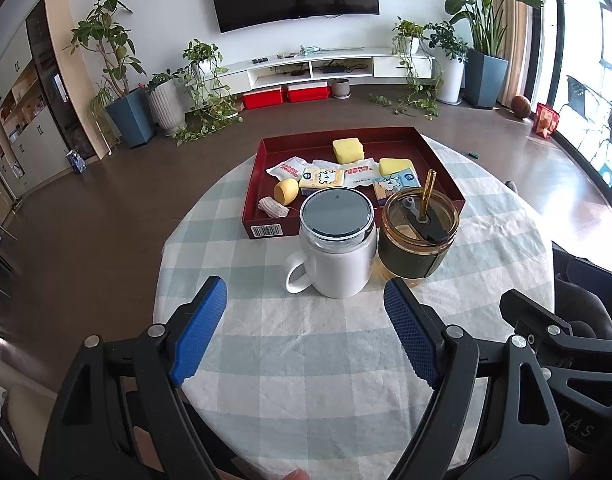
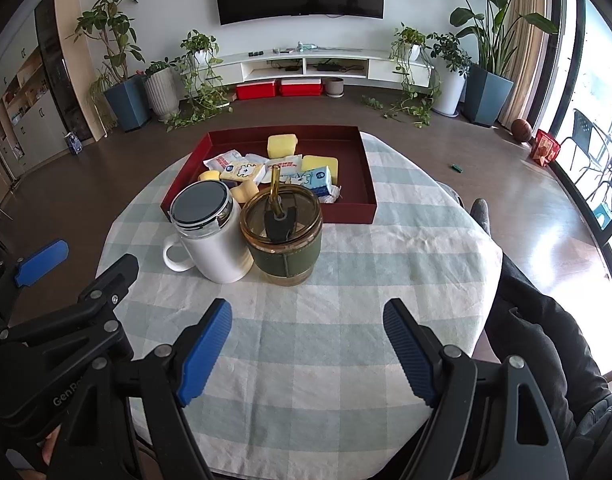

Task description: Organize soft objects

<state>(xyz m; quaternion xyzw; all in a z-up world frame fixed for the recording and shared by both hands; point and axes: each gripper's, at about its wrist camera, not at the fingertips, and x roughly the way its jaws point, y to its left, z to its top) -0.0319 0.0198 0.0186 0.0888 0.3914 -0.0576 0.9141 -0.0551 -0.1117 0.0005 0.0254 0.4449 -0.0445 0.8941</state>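
Both claws hang spread and empty over the near edge of the counter [image 1: 306,344], the left claw [image 1: 306,332] side by side with the right claw [image 2: 308,346], nothing between the blue pads. Just ahead stand a white mug [image 1: 336,240] and an amber tumbler [image 2: 283,236], touching. Behind them, the red tray [image 2: 366,184] already holds the soft things: yellow sponges [image 1: 348,150], wrapped packets [image 1: 322,178]. Looks like either the start or the finish. Any reach must clear those two cups.

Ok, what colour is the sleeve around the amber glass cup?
Dark olive green sleeve on the amber cup; clearest in the right wrist view.
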